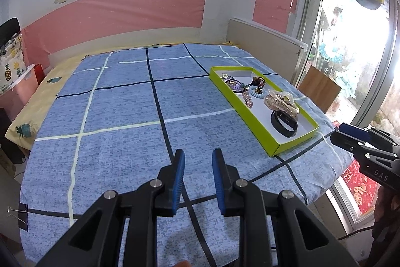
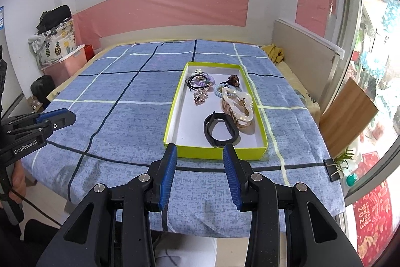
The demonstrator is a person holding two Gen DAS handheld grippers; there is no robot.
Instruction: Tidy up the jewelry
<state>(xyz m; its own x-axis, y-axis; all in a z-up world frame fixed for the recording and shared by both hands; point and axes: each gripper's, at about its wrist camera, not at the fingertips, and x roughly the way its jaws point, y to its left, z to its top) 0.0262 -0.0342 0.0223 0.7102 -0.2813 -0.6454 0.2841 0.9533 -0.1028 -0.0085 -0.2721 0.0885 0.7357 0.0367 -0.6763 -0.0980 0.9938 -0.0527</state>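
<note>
Right hand-held gripper (image 2: 200, 154) open, green tray (image 2: 172, 116) just beyond, near bedspread (image 2: 112, 121) edge

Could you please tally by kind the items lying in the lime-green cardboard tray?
Black rubbery wristband: 1
Pearly cream and gold claw hair clips: 2
Light-blue spiral hair tie: 1
Rhinestone hair clip: 1
Far tangled pieces: too jumbled to count
Total clearly countable: 5
</note>
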